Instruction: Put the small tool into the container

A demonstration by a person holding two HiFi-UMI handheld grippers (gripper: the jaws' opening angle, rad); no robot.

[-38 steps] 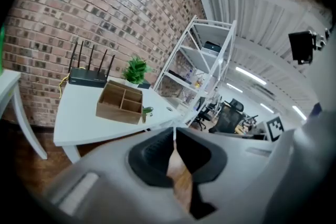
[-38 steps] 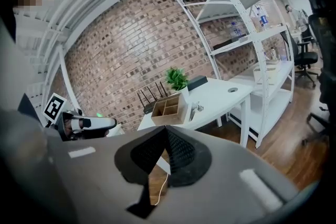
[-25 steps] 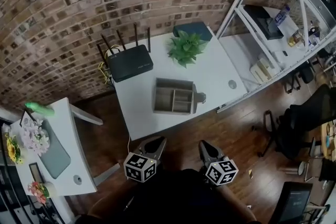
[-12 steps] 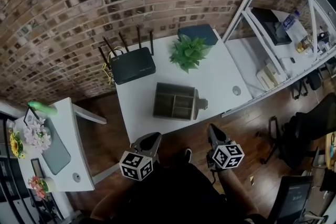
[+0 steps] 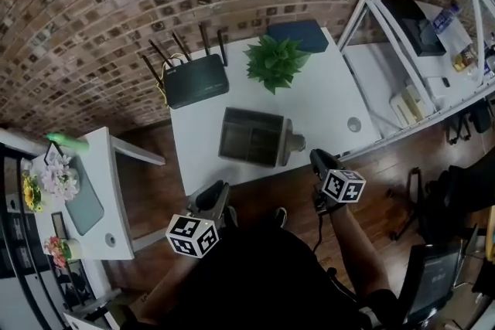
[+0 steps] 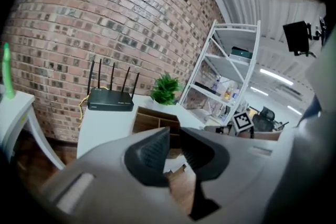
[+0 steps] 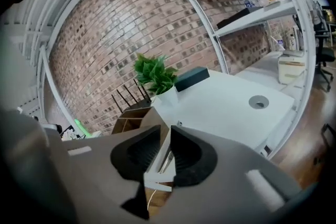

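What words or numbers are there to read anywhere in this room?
No text here can be read.
Left marker cube: black-and-white square pattern, no letters.
Right marker cube: the same kind of pattern, no letters.
Bottles on the shelf: labels too small to read.
Router: any print is too small to read.

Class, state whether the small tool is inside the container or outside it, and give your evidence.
Outside. The head view shows the tool beside the container's right wall, on the table, in none of its compartments.

White table (image 7: 226, 105), wooden container (image 7: 131, 118), potted plant (image 7: 154, 75)
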